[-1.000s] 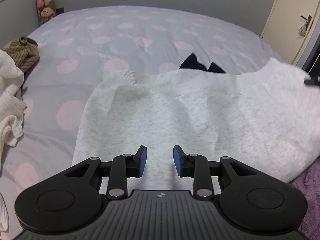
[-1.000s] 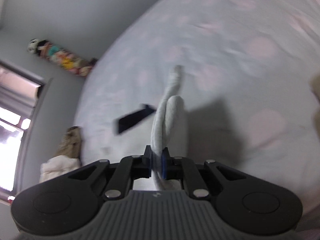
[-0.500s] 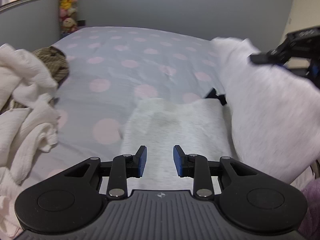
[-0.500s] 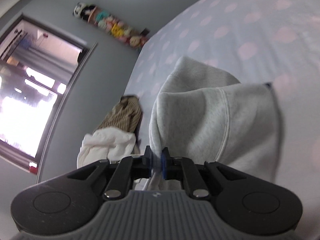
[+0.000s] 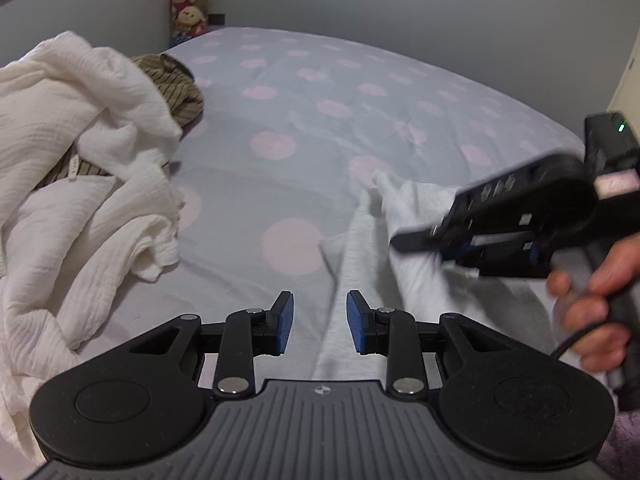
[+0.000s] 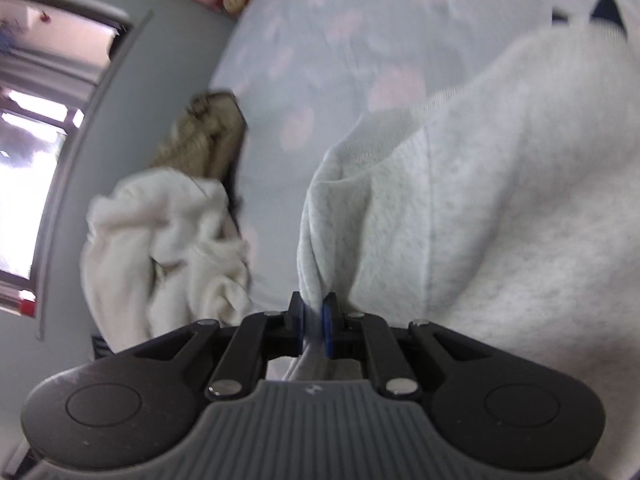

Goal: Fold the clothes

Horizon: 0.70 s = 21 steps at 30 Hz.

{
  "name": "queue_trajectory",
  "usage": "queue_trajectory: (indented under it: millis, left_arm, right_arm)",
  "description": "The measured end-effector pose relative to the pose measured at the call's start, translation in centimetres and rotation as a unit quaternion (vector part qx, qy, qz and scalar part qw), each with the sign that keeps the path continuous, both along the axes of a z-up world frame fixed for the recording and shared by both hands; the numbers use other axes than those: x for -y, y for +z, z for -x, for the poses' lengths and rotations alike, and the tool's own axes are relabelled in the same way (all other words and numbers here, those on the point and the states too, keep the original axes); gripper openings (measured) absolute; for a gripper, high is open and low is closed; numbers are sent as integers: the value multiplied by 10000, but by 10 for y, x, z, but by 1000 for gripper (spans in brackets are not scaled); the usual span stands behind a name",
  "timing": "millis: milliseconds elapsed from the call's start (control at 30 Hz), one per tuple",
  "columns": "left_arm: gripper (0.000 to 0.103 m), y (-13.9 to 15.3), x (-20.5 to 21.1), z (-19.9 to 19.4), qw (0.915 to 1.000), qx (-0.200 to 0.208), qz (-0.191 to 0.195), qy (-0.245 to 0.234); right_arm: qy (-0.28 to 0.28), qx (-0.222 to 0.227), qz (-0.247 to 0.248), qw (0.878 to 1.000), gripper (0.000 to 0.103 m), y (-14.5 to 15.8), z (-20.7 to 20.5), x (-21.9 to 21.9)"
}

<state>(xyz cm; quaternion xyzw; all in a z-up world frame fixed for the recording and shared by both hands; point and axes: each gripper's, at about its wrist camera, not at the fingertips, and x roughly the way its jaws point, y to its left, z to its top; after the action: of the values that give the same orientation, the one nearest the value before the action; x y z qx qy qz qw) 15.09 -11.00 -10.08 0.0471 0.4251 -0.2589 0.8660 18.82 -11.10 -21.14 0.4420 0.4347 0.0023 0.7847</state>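
Folding under way: right gripper (image 6: 314, 326) clamped on the grey sweatshirt (image 6: 480, 208) on the spotted bed (image 5: 320, 120); left gripper (image 5: 319, 322) wide, empty. Next, probably laying the edge flat.

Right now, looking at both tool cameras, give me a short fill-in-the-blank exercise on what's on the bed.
1. The right tool is shut on the ____ sweatshirt.
2. The left tool is ____, holding nothing.
3. The bedsheet is patterned with ____ dots.
4. The striped brown garment lies partly under a ____ cloth.

Missing words: grey; open; pink; white
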Motion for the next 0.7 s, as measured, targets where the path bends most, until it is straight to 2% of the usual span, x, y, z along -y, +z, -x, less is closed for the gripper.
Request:
queue_trajectory:
  millis: [133, 200, 300, 333, 400, 467, 500, 633, 700]
  left_arm:
    - [27, -4, -4, -6, 9999, -69, 22, 97]
    - [27, -5, -2, -6, 9999, -95, 29, 94]
    - [27, -1, 0, -1, 9999, -81, 54, 23]
    - [27, 2, -1, 2, 9999, -74, 89, 7]
    - [29, 8, -3, 7, 9998, -49, 174, 5]
    - [45, 15, -6, 12, 9996, -14, 281, 27]
    - [48, 19, -8, 14, 9994, 4, 348, 43]
    - [57, 21, -8, 18, 9973, -269, 674, -130]
    - [57, 16, -2, 20, 9968, -462, 609, -228]
  right_arm:
    - [288, -282, 100, 9991, 11, -29, -7, -14]
    - [498, -359, 328, 9976, 11, -39, -12, -23]
    - [466, -298, 294, 9980, 12, -45, -10, -21]
    - [510, -220, 293, 9980, 15, -41, -8, -20]
    - [573, -42, 271, 9980, 26, -29, 0, -16]
    - [610, 160, 233, 9977, 26, -14, 12, -11]
    - [629, 325, 293, 9971, 26, -4, 20, -9]
    - [507, 879, 867, 9911, 28, 33, 61, 4]
    - [405, 1005, 1180, 9871, 30, 42, 88, 11]
